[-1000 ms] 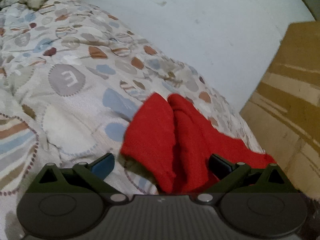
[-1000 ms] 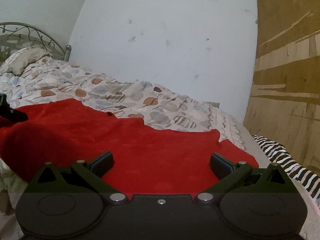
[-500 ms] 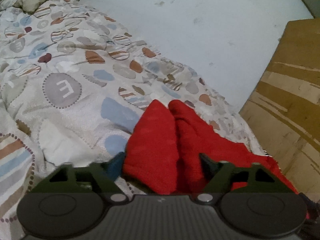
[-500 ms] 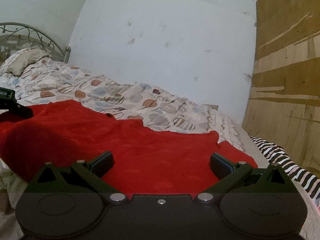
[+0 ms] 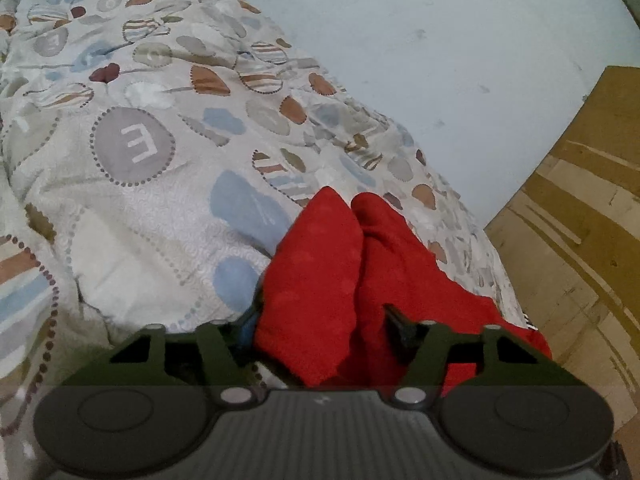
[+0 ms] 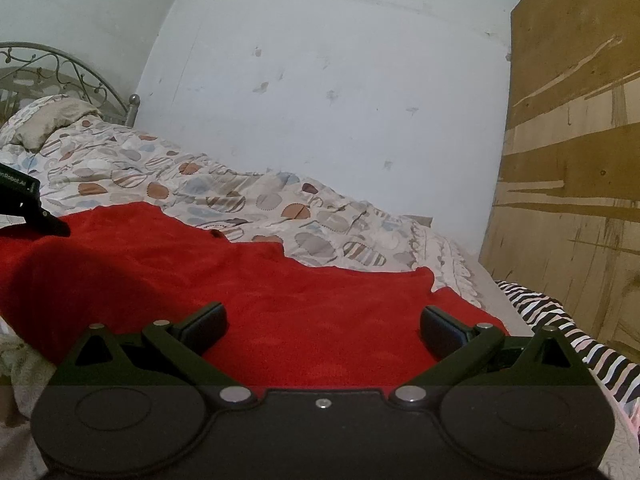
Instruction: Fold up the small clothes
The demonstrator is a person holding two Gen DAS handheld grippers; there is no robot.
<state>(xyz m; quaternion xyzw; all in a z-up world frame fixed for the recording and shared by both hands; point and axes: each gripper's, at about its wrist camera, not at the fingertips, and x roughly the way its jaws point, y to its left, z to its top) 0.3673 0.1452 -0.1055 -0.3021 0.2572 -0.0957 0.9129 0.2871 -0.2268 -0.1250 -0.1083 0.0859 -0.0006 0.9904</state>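
Red cloth lies spread on the bed. The left claw has just been closing on its bunched end; the right claw hovers open. Next: lift and fold over.

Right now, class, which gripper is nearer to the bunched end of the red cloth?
Left. The left gripper has just been closing around the red cloth's bunched end. The right gripper hangs open over the flat part, farther along.
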